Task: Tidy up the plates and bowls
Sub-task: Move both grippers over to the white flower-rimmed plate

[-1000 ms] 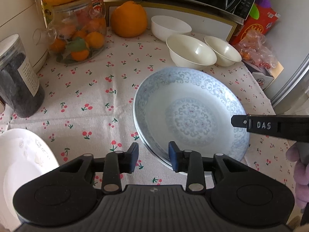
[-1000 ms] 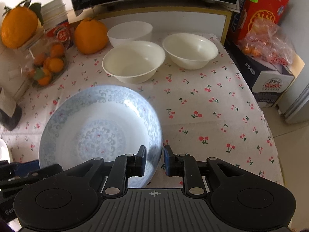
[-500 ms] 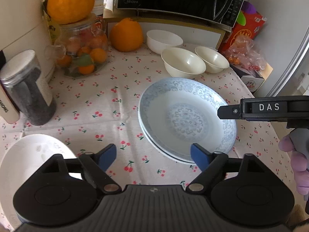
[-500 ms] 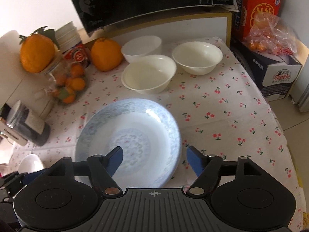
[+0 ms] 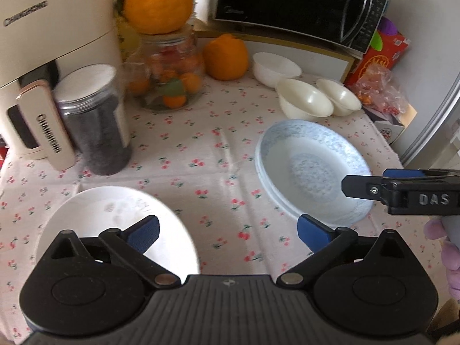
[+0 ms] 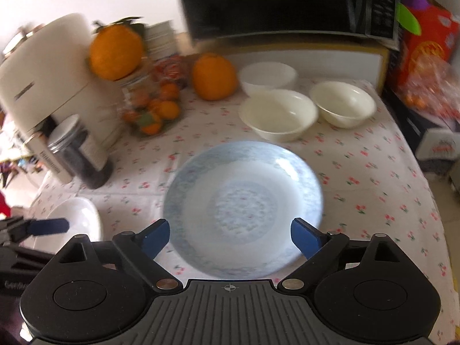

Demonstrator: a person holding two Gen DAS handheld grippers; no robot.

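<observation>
— Left wrist view first: we are hovering the left tongs [image 5: 227,231] over the cherry-print table [image 5: 201,155], jaws spread as wide as they go after just opening, nothing between them. What are we seeing under them?

— We are looking at the white plate [image 5: 115,230] lying just beneath the left finger, apart from the blue-patterned plates [image 5: 310,169], which are sitting stacked to the right. Three bowls [image 5: 304,100] are standing separately behind the stack, near the microwave [image 5: 293,5]. The right tongs [image 5: 362,189] are poking in from the right edge above the stack's rim, with a gloved hand [image 5: 448,247] behind them.

— Right wrist view now: how are we standing there?

— We are holding the right tongs [image 6: 230,235] above the near rim of the blue-patterned plates [image 6: 244,201], jaws nearly full wide, having just been opening, and gripping nothing. The plates are resting free on the table.

— So what are we judging the step to need?

— We are thinking the white plate goes next. We should be coming in low at its rim, one finger under the lip, closing gently so it is not sliding on the cloth, then lowering it centred onto the stack. The bowls are waiting to be nested afterwards.
</observation>
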